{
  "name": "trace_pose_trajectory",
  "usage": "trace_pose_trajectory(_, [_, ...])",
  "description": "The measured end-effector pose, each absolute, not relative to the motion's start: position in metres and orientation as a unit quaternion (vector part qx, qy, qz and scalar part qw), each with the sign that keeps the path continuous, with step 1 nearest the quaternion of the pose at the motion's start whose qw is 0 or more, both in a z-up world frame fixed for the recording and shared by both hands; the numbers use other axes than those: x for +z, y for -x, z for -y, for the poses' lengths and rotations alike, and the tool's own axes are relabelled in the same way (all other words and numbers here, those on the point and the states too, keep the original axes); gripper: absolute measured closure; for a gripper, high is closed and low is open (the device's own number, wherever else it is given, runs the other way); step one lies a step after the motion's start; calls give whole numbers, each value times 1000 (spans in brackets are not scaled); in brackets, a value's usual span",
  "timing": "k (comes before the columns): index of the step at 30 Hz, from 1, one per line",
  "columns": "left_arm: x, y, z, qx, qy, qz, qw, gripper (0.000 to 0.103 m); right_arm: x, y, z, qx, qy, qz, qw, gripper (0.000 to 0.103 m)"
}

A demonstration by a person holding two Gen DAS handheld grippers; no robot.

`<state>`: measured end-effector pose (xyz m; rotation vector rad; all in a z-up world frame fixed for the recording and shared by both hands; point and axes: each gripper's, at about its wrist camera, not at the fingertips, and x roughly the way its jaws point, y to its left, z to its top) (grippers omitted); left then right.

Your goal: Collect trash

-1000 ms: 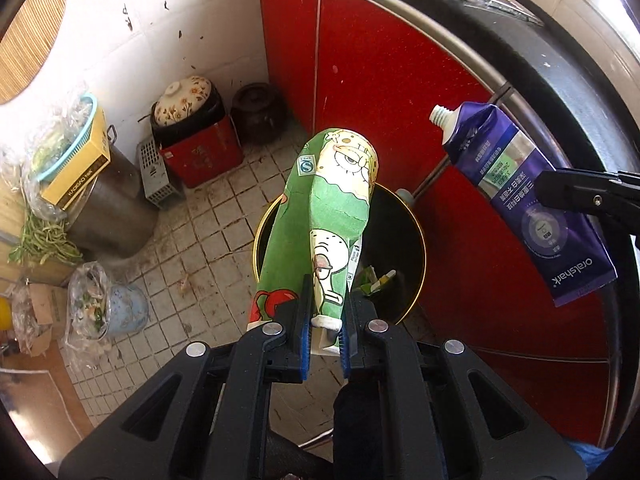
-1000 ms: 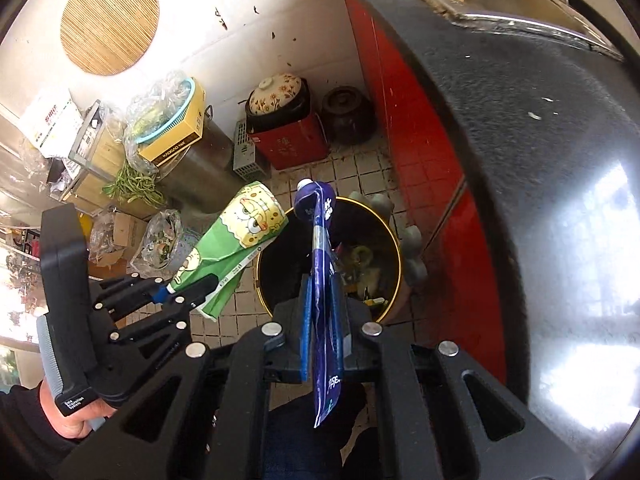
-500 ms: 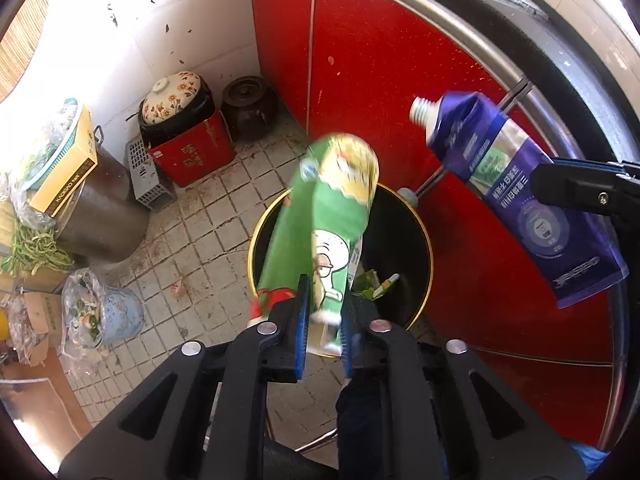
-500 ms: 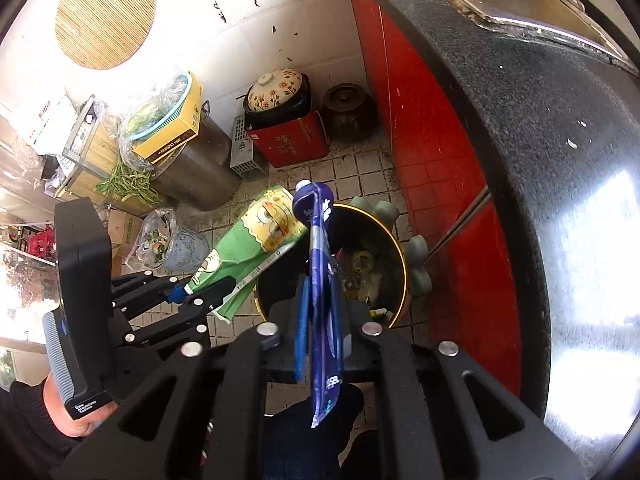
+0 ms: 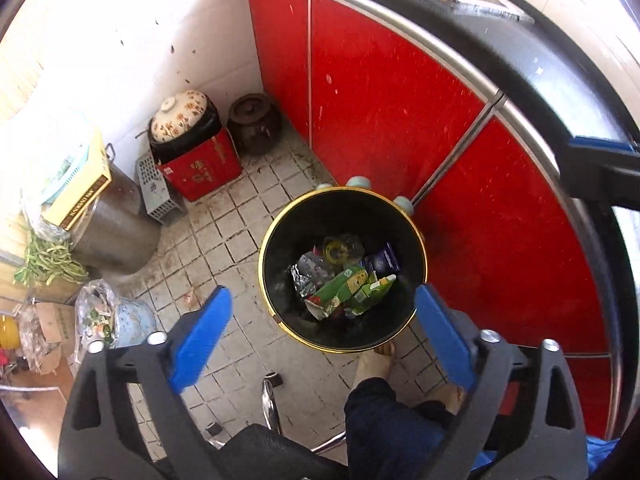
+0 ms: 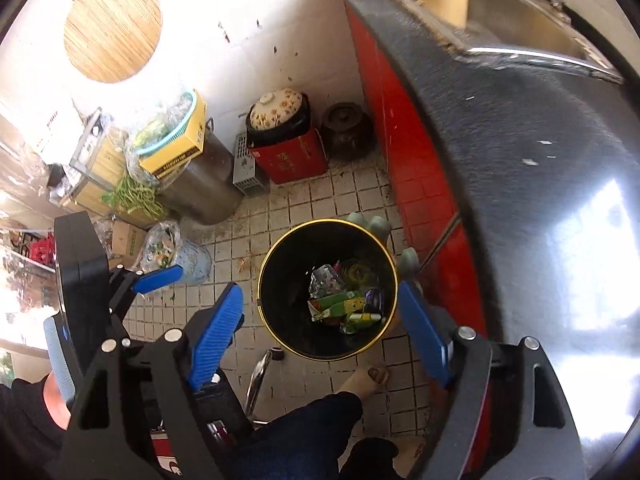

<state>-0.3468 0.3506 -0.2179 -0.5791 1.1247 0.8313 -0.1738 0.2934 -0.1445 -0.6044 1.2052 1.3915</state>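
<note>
A black trash bin with a gold rim (image 5: 280,320) (image 6: 266,320) stands on the tiled floor beside the red cabinet. Inside lie the green cartoon packet (image 5: 340,286) (image 6: 336,306), the purple toothpaste tube (image 5: 384,260) (image 6: 374,298), foil and other scraps. My left gripper (image 5: 322,324) is open and empty, held above the bin. My right gripper (image 6: 320,320) is open and empty, also above the bin. The left gripper also shows at the left of the right wrist view (image 6: 158,274), and the right gripper's black and blue edge shows at the right of the left wrist view (image 5: 600,168).
Red cabinet doors (image 5: 380,100) under a dark counter (image 6: 520,140) bound the right side. A flowered pot on a red box (image 5: 196,152), a brown jar (image 5: 254,124), a steel pot (image 5: 116,220) and bags of vegetables (image 5: 104,320) line the wall. The person's foot (image 5: 374,364) and a chair leg (image 5: 270,404) are near the bin.
Both grippers have opened. The green packet and the purple tube have dropped from them into the bin. Both cameras now look more steeply down at the bin.
</note>
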Motion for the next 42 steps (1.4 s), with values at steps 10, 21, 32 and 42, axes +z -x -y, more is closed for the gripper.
trace_pose_trajectory(10, [-139, 247, -292, 291, 202, -492, 795, 10, -50, 64, -133, 478, 168, -481, 716, 10])
trace_pose_trajectory(21, [-57, 45, -161, 67, 80, -476, 873, 10, -1, -22, 147, 147, 27, -467, 871, 9])
trace_pose_trajectory(32, [-42, -27, -66, -8, 11, -484, 875, 10, 12, -13, 289, 5, -38, -454, 890, 9])
trace_pose_trajectory(42, [-48, -33, -51, -18, -1, -494, 869, 10, 11, -16, 300, 1, -42, -460, 887, 9])
